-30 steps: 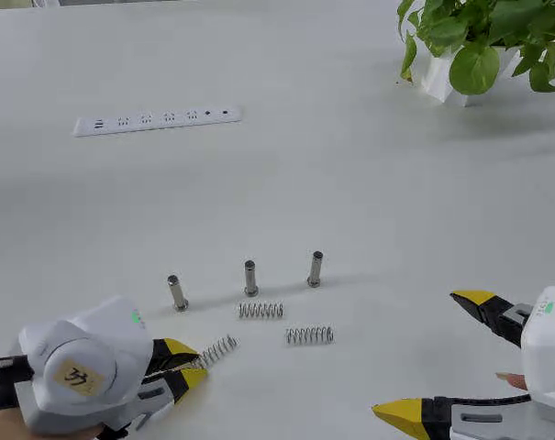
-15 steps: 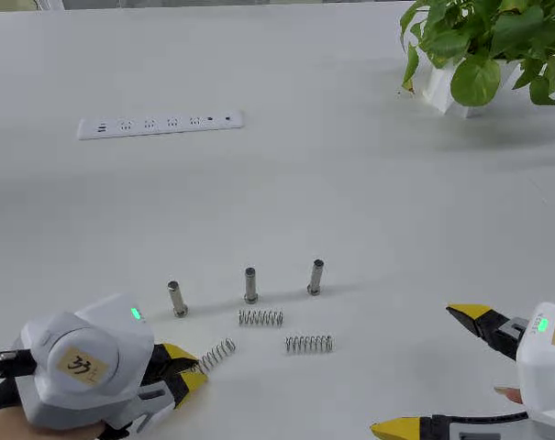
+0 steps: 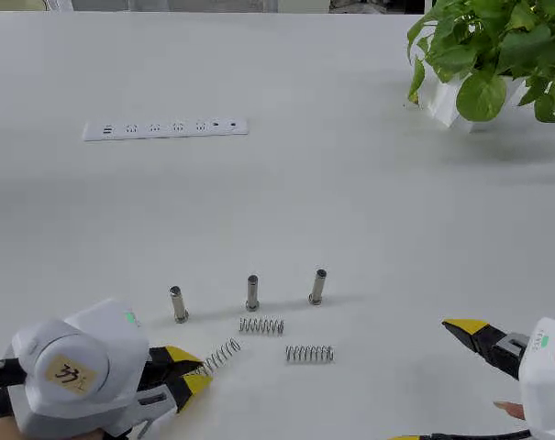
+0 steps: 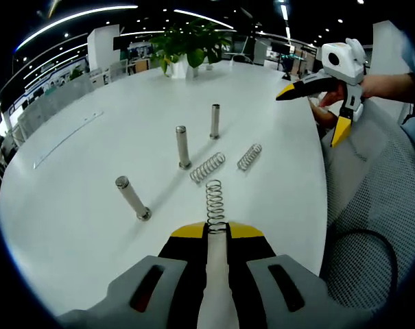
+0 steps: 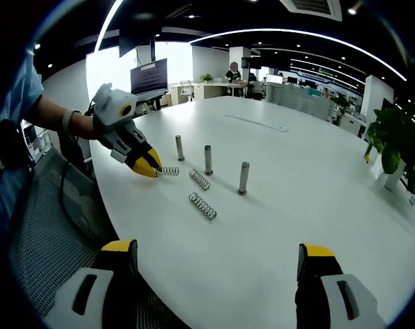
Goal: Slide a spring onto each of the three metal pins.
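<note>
1. Left gripper (image 3: 196, 371): lower left of the head view. Its jaws are pressed together on one end of the held spring (image 3: 220, 352). In the left gripper view the held spring (image 4: 215, 200) points straight ahead from the yellow tips at bottom centre, its far end free.
2. Right gripper (image 3: 430, 383): lower right of the head view. Its jaws are spread wide with nothing between them, well apart from the parts.
3. Pins: three, upright, in a row at lower centre of the head view: first pin (image 3: 178, 303), second pin (image 3: 252, 291), third pin (image 3: 317, 286). All three are bare.
4. Loose springs: two, lying flat just below the row: upper loose spring (image 3: 261, 324) and lower loose spring (image 3: 309, 352).
5. Step in hand, as judged: carry the held spring to a pin, probably the first pin, which is nearest. No spring is seated yet, so the task is at its start.
6. Handling advice:
   - Turn the coil from lying to upright.
   - Centre its open end over the pin top and lower it along the pin's axis.
   - Keep the pinch light, since a thin coil may buckle or flick away.
   - Avoid sideways push, because the pins look free-standing on small bases and may topple.
   - Let go only once several coils are over the pin.
7. Background: power strip (image 3: 165, 128) at upper left and potted plant (image 3: 497, 46) at upper right.
</note>
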Motion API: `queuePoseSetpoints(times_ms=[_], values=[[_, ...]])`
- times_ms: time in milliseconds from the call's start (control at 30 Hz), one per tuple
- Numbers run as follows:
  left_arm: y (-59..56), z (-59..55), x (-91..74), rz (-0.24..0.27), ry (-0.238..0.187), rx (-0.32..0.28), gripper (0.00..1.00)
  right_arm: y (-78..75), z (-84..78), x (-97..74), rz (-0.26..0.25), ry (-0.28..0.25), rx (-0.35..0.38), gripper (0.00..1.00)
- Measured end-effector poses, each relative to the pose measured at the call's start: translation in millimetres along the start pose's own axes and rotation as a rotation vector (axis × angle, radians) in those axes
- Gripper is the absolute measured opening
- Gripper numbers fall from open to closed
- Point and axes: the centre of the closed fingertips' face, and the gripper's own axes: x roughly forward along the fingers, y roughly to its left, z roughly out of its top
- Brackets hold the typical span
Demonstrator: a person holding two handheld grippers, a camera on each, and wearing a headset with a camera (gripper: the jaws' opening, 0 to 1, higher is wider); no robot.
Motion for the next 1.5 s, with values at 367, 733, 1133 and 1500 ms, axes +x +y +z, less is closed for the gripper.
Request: queuePoseSetpoints(times_ms=[367, 733, 1133, 1500], values=[[-12.9, 36.0, -8.7, -0.013, -0.116, 0.01, 0.07, 1.6, 46.8, 4.2, 0.054, -0.127, 0.099, 0.94], [-33.6, 71.4, -12.0, -0.046, -0.254, 0.032, 0.07, 14.0, 77.0, 4.5, 0.171, -0.196, 0.184, 0.83], [-47.8, 95.4, -13.1, -0.067, -0.345, 0.024, 0.07, 27.3, 105.0, 3.4, 0.302, -0.302, 0.388, 0.59], [-57.1, 113.6, -17.3, -0.084, -0.406, 0.025, 0.06, 37.4, 115.8, 7.1, 0.387, -0.331, 0.508, 0.36]])
